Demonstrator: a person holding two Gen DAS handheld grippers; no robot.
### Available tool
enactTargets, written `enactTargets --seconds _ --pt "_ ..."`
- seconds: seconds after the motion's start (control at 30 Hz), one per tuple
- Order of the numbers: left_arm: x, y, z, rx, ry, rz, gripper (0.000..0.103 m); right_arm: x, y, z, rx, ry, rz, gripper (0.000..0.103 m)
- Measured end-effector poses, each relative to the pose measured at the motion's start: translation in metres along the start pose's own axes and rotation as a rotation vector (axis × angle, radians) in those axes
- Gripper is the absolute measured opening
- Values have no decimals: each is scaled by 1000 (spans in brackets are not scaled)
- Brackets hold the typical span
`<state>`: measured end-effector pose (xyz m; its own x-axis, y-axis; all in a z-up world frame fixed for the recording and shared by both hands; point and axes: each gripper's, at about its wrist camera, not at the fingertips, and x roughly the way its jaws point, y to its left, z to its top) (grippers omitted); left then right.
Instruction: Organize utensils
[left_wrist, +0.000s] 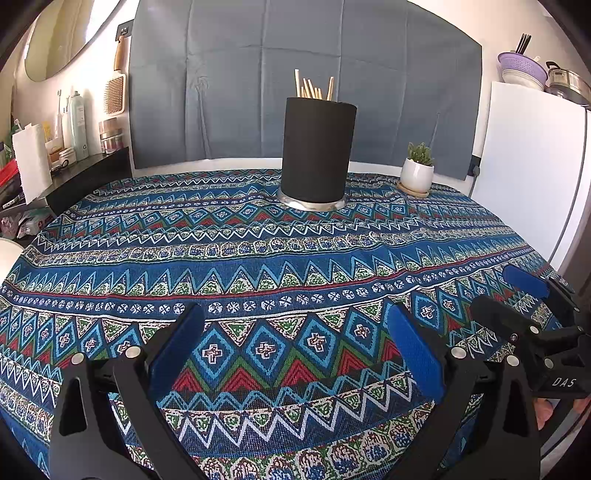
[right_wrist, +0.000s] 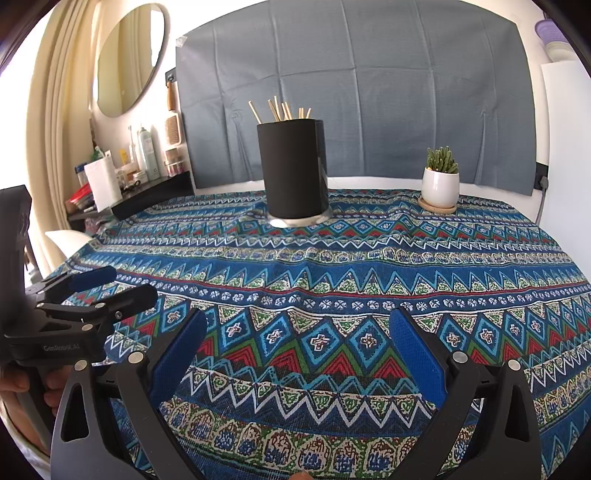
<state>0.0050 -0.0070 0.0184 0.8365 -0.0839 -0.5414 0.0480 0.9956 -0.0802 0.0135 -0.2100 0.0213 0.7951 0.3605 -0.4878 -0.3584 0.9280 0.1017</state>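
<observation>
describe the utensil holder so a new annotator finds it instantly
Start at the patterned blue tablecloth covering the table. Toward its far edge, before the grey cloth backdrop, stands the utensil holder. It is a tall black cylinder with pale wooden sticks poking out, unlike the small white plant pot to its right.

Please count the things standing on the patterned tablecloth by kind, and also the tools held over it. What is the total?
Black holder with wooden sticks: 1
Potted plant: 1
Tools, both open and empty: 2, left tool and right tool
Total: 4
</observation>
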Motion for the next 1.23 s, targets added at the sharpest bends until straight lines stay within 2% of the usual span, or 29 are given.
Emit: enactTargets --seconds 1.23 --pt "0 3 0 -18 0 -12 97 0 2 0 -2 0 -1 95"
